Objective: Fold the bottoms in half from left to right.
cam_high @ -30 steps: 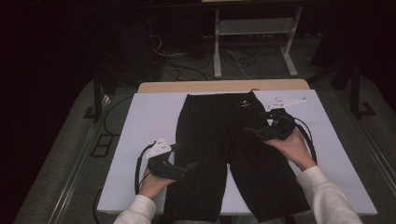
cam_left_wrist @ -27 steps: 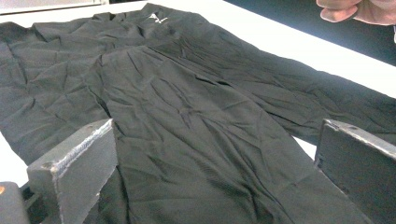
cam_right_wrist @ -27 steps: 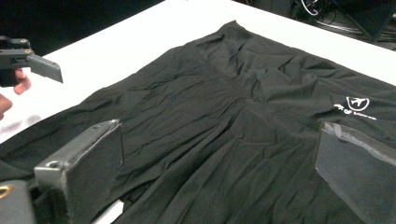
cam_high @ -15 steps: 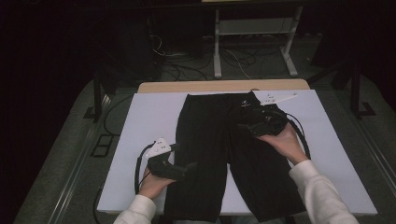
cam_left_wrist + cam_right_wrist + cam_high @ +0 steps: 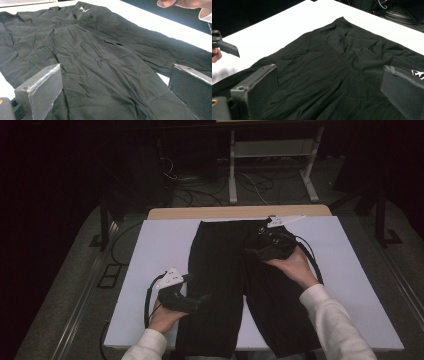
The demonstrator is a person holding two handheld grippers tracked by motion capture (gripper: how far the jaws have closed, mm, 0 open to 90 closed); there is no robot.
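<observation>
A pair of black trousers [image 5: 225, 285] lies flat on the white table cover [image 5: 150, 250], waistband at the far side, both legs running toward me. A small white logo [image 5: 82, 9] sits near the waistband. My left gripper [image 5: 202, 299] hovers open over the outer edge of the left leg, and the left gripper view has wrinkled black cloth [image 5: 105, 62] between the wide-apart jaws. My right gripper [image 5: 252, 251] is open above the upper right leg, close to the waistband, pointing left. The right gripper view looks over the trousers [image 5: 329, 62] between its spread jaws.
The white cover has bare margins left [image 5: 145, 270] and right [image 5: 350, 270] of the trousers. A wooden table edge [image 5: 240, 212] runs along the far side. Beyond it are cables [image 5: 250, 182] and a white stand frame [image 5: 232, 175] on the dark floor.
My right gripper has moved left and away from me, up the right leg toward the waistband. The left gripper has stayed in place, open.
</observation>
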